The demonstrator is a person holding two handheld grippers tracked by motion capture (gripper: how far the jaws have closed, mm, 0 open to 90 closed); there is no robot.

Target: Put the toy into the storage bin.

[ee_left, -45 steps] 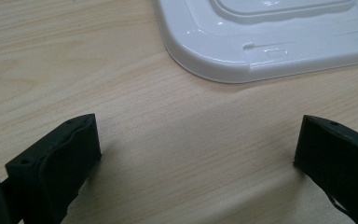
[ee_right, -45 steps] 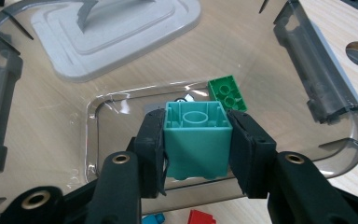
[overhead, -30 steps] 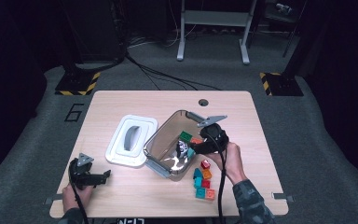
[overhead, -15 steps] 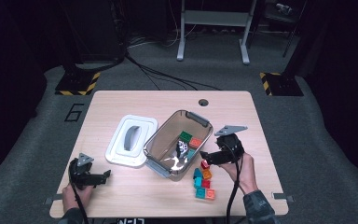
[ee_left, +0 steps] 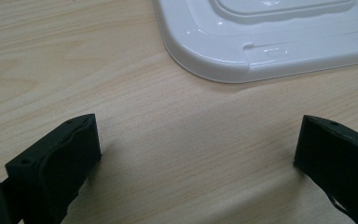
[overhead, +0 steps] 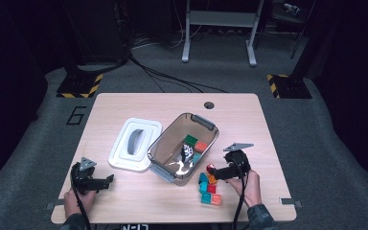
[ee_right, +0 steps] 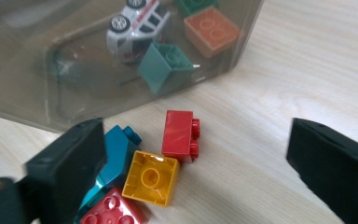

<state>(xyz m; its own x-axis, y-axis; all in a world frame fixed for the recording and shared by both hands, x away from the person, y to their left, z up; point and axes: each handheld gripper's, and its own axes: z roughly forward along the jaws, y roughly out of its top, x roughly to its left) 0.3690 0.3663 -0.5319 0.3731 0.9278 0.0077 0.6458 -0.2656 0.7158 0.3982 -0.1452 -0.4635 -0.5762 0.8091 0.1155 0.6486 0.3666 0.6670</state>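
Note:
A clear plastic bin (overhead: 206,125) stands mid-table with a white toy car (ee_right: 137,23), an orange brick (ee_right: 211,30) and a teal brick (ee_right: 165,65) inside. Several loose bricks lie just outside its near right corner, among them a red brick (ee_right: 179,134) and a yellow brick (ee_right: 150,177). My right gripper (ee_right: 196,172) hangs low over them, its jaws just opened wide. Both bricks lie in the gap, untouched by the pads. At the near left my left gripper (ee_left: 198,158) rests open over bare wood.
The bin's white lid (overhead: 135,143) lies flat to the left of the bin, just ahead of the left gripper. A small round hole (overhead: 209,105) sits near the table's far edge. The wooden table (overhead: 124,110) ends on dark floor with cables.
My right gripper has left the space above the bin's right side and dropped toward the near right, down to the loose bricks, with its jaws spreading wider. The left gripper has stayed put.

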